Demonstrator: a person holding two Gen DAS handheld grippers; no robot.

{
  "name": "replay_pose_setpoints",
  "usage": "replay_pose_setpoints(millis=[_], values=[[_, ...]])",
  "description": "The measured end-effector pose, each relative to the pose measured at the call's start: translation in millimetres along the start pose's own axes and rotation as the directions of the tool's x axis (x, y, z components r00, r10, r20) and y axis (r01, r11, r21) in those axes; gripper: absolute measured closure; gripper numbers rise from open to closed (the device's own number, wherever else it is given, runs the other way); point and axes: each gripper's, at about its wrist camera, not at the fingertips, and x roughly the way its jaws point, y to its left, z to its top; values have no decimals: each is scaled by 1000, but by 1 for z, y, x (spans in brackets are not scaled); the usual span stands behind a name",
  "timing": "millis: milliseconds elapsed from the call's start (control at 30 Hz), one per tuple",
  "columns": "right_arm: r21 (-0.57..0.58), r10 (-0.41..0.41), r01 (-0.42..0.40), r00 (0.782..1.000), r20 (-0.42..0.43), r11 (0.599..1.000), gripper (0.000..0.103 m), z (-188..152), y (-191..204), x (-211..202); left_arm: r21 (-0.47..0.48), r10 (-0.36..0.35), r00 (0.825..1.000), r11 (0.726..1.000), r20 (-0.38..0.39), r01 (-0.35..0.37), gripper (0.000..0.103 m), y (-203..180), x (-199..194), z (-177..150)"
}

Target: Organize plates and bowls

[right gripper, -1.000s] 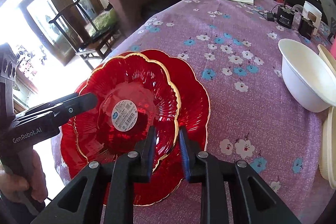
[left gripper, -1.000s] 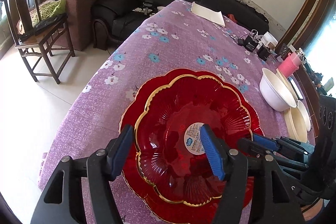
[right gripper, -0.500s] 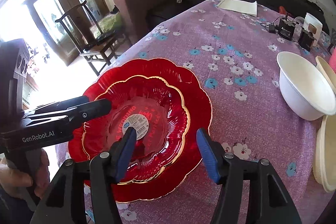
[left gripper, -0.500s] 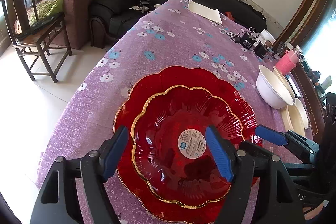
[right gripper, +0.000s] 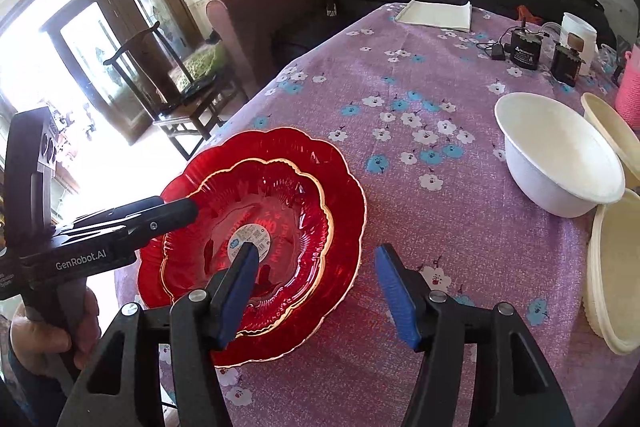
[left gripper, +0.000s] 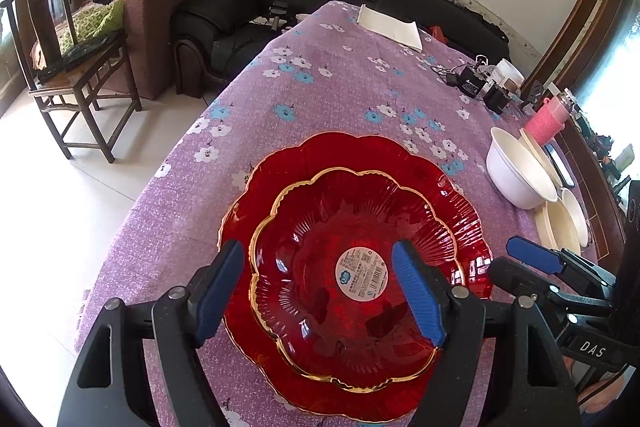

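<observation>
A smaller red glass bowl (left gripper: 344,251) with a gold rim and a round sticker rests inside a larger red scalloped plate (left gripper: 360,155) on the purple flowered tablecloth (left gripper: 320,99). Both also show in the right wrist view, the bowl (right gripper: 280,203) in the plate (right gripper: 344,187). My left gripper (left gripper: 320,291) is open and empty above the bowl's near side. My right gripper (right gripper: 316,291) is open and empty above the plate's right rim. A white bowl (right gripper: 560,163) and cream plates (right gripper: 612,267) sit to the right.
A pink cup (left gripper: 546,121), black chargers (right gripper: 524,49), a white jar (right gripper: 576,35) and a folded white cloth (right gripper: 436,13) lie at the table's far end. A wooden chair (left gripper: 68,67) and sofas stand beyond the table's left edge.
My right gripper has opened off the red bowl's rim and drawn back to the right. The bowl now sits centred in the large plate. My left gripper has pulled back slightly.
</observation>
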Motion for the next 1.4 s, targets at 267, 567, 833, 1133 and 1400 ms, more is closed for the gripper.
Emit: replay_pose_setpoints(millis=[267,567,833,1133,1400], values=[[52,11,-12,1000,27,999,38,-3,-23,-17,54,-24,1000,998,14,23,27,-29,-10,1],[142,6,-17,997,80,990,38,-6,-66,-45,165,-75,997,983,-3,75,26,-94,-7,6],[292,-64,6,980,190,956,37,-18,-140,-98,309,-143,989,939,-42,149,26,-187,1,2],[484,-251,90,927,278,871,36,-44,-242,-163,453,-203,969,857,-142,246,26,-298,26,-22],[567,-371,160,886,279,808,36,-47,-343,-207,509,-285,939,789,-193,344,26,-382,43,-13]])
